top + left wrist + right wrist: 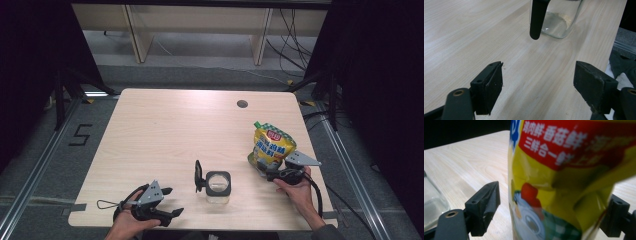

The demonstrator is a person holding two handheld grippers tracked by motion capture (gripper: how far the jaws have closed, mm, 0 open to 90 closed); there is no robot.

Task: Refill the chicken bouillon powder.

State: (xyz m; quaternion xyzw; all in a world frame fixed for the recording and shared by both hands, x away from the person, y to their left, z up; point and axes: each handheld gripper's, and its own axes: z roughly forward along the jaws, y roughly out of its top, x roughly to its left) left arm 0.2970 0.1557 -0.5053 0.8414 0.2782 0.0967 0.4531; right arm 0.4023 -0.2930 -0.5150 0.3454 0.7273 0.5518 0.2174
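Two grippers are at work on the wooden table [165, 125]. At the near left corner the left gripper [170, 201] rests with its jaws spread wide and nothing between them, just bare wood in front, pointing toward the jar. At the right edge the right gripper [264, 172] has its jaws wide apart on either side of the lower part of a yellow seasoning pouch [272, 145]; whether they press the foil I cannot tell. That pouch stands upright, crumpled, with a green top corner, a red label band and a cartoon chicken. Between the grippers, near the front edge, sits a square glass jar [218, 186], its black lid [199, 175] flipped up on the left side.
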